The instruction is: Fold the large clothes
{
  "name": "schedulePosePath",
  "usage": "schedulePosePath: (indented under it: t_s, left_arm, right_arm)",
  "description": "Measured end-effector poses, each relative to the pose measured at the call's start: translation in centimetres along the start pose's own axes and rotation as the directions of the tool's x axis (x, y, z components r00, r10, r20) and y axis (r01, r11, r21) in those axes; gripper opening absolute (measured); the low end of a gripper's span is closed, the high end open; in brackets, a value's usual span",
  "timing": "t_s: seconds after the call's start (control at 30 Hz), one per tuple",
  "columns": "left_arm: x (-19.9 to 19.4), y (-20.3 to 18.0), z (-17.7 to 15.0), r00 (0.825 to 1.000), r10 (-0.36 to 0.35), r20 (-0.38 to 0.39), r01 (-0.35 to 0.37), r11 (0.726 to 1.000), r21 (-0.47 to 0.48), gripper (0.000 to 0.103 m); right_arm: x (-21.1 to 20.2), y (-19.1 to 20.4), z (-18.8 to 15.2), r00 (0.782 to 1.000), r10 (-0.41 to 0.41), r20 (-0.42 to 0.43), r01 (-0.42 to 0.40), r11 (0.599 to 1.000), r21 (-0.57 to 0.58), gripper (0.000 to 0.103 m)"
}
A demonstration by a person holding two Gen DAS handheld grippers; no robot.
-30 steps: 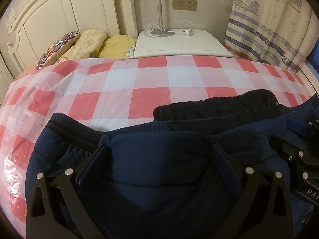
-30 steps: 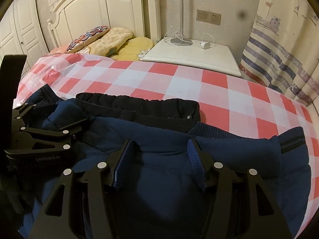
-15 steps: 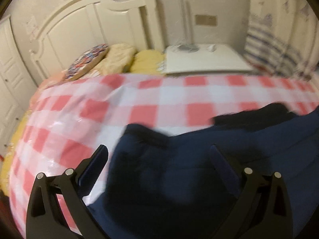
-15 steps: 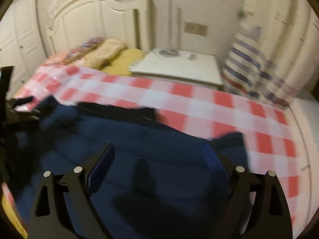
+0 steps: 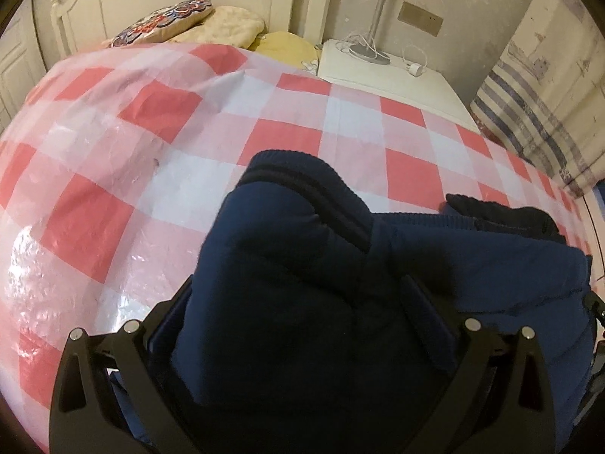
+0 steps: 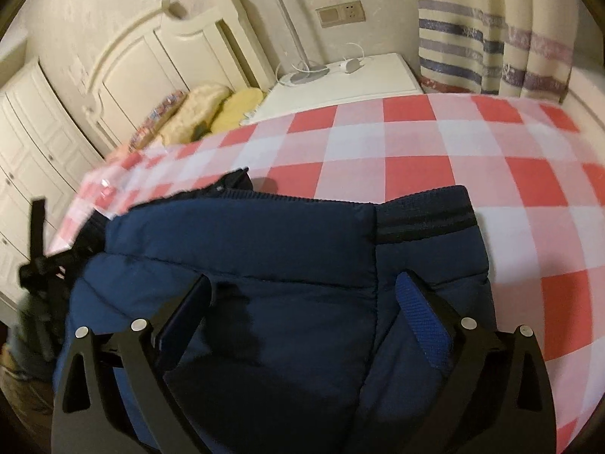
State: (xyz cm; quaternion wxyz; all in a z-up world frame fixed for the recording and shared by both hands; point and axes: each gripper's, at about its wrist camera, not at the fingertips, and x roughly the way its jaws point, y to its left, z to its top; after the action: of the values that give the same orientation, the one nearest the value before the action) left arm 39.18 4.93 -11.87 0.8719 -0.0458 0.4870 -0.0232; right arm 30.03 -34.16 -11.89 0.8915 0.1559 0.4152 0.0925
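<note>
Red and white checked plastic sheet (image 5: 159,121) covers the bed, and on it lies the navy padded jacket (image 5: 310,302), on the side of the sheet away from the white nightstand (image 5: 393,79). A black garment (image 5: 503,213) shows behind the jacket, on its nightstand side. Some pillows (image 5: 227,28) lie against the cream headboard (image 6: 159,60), just beside the nightstand, and a striped curtain (image 6: 491,34) hangs at the nightstand's other side.

One second ago both grippers were close together over the middle of the jacket. Now the left gripper (image 5: 298,302) is over the jacket end with the striped ribbed cuff (image 5: 314,196), and much more of the sheet is visible on its outer side. Its fingers (image 5: 423,310) are wide apart; the padded cloth bulges between them, but I cannot tell if they press on it.

The right gripper (image 6: 306,302) is now over the opposite end, near another ribbed cuff (image 6: 423,215). Its jaws have just been opening, from about half closed to wide. The jacket lies under and between its fingers (image 6: 423,317), which are released and do not pinch the cloth. In the right wrist view the left gripper appears only as a blurred dark shape at the left border.
</note>
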Motion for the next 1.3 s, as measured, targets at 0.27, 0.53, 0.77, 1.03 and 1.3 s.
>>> schedulePosePath:
  t_s: [0.27, 0.53, 0.77, 1.03, 1.3]
  left_arm:
    - [-5.7, -3.4, -1.4, 0.934, 0.253, 0.251, -0.274, 0.96, 0.052, 0.101]
    - [-8.5, -12.9, -8.3, 0.948, 0.097, 0.304, -0.221, 0.888, 0.404, 0.101]
    - [-4.4, -12.0, -8.2, 0.982, 0.057, 0.178, -0.116, 0.932, 0.342, 0.101]
    - [-4.3, -11.9, -8.4, 0.977, 0.069, 0.203, -0.137, 0.928, 0.346, 0.101]
    - [-10.6, -7.9, -11.4, 0.968, 0.038, 0.247, -0.092, 0.973, 0.211, 0.101]
  right_arm:
    - [-0.8, 4.2, 0.1, 0.959, -0.284, -0.011, 0.281, 0.952, -0.121, 0.093]
    - [-3.7, 14.3, -4.1, 0.975, -0.213, 0.061, 0.22, 0.896, -0.386, 0.095]
    - [-0.2, 13.1, -5.5, 0.979, -0.203, -0.022, 0.182, 0.918, -0.353, 0.098]
    - [-0.1, 12.4, -5.6, 0.985, -0.173, -0.017, 0.158, 0.932, -0.326, 0.098]
    - [-7.9, 12.1, -7.3, 0.985, -0.113, 0.133, 0.14, 0.965, -0.223, 0.098]
